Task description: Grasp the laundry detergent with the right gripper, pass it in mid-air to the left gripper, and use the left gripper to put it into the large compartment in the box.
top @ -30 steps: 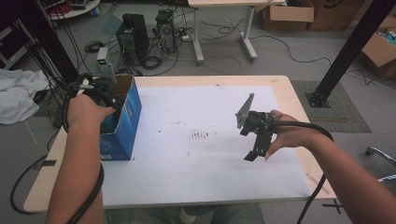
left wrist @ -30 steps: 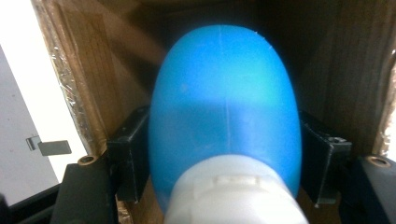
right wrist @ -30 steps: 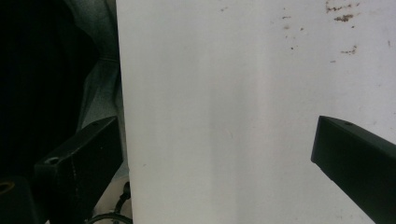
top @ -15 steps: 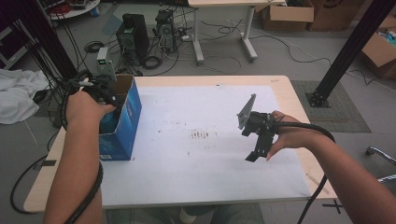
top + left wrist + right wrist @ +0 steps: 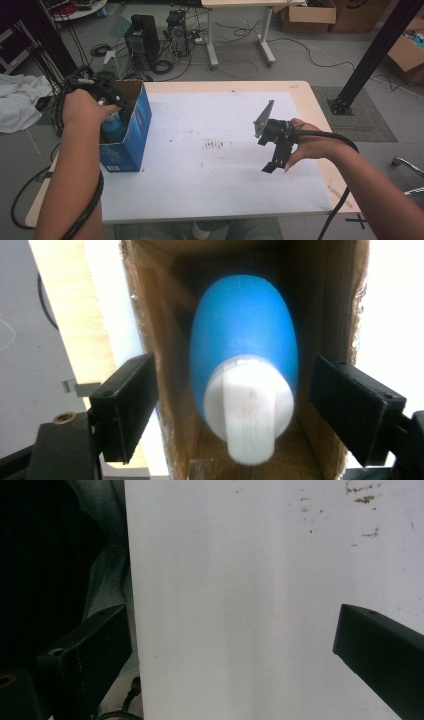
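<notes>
At the left of the high view, we held the left tongs (image 5: 107,97) over an open blue box (image 5: 131,131) standing on the white surface (image 5: 210,170). Their jaws had just been opening and now stood clear of the blue bottle (image 5: 243,340) on both sides, so we judged it released inside the box. The bottle stood upright, long axis vertical, white cap (image 5: 248,412) pointing up toward the camera. At centre right, the right tongs (image 5: 270,165) hung released, grasping nothing.
</notes>
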The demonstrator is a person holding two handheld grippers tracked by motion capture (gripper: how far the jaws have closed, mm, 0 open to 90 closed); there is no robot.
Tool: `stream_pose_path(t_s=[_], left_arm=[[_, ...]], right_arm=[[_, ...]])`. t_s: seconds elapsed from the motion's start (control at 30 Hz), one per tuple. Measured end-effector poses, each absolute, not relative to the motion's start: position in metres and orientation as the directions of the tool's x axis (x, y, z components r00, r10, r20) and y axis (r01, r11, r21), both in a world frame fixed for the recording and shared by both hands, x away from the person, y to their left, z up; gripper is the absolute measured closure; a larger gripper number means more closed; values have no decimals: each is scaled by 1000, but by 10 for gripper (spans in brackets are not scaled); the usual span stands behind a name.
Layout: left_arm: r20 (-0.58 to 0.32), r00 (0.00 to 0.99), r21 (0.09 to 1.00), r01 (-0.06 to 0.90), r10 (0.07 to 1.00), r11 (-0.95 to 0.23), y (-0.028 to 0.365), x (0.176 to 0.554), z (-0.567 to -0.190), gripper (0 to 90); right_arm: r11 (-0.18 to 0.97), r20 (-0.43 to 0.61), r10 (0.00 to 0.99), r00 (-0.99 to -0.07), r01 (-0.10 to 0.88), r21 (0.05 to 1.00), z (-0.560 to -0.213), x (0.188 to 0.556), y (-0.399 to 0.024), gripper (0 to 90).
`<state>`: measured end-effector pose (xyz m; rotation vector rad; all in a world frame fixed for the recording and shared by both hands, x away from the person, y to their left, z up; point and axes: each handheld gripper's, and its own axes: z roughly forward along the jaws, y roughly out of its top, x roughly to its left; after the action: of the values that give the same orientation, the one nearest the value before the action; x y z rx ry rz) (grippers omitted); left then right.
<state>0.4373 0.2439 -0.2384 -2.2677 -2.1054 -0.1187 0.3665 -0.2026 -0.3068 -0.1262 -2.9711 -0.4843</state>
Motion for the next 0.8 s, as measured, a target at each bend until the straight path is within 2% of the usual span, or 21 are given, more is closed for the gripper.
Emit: stream_pose_path(t_s=[0.5, 0.8], left_arm=[[89, 129, 22, 991, 988, -131, 230, 434, -211, 113], [93, 155, 49, 986, 983, -160, 222, 432, -194, 110]], right_arm=[[942, 131, 72, -989, 111, 317, -303, 365, -205, 24], [940, 127, 81, -989, 118, 319, -300, 364, -208, 26]])
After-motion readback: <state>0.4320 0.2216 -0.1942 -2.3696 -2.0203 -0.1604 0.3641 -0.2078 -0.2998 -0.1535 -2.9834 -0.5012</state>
